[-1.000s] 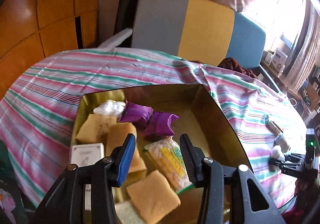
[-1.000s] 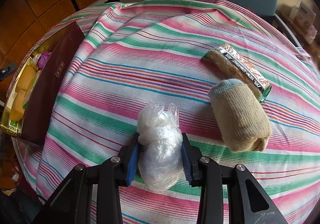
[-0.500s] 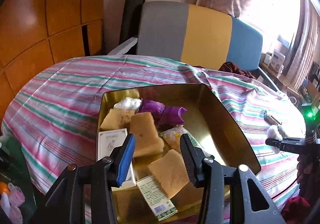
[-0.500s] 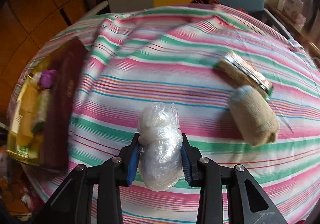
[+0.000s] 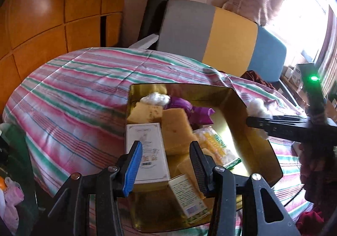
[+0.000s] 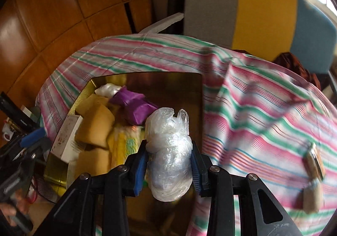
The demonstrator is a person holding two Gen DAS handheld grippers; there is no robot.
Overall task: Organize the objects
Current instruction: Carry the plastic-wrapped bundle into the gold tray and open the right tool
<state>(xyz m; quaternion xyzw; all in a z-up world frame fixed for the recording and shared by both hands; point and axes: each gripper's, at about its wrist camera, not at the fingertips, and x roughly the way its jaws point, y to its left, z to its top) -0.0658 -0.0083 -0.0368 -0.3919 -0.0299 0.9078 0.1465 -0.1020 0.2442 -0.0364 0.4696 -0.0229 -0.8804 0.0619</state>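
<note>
Plastic bundle [image 6: 168, 151] in right claw [image 6: 168, 164] hides the tin's [image 6: 198, 97] floor.

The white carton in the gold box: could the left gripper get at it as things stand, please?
Probably yes: the left gripper is open and empty just above the white carton, which lies on top in the gold box, nothing covering it.

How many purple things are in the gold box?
2. The far purple packet lies beside the white plastic bundle near the back of the gold box. The near purple packet sits right next to it, toward the middle. More could be hidden underneath.
</note>
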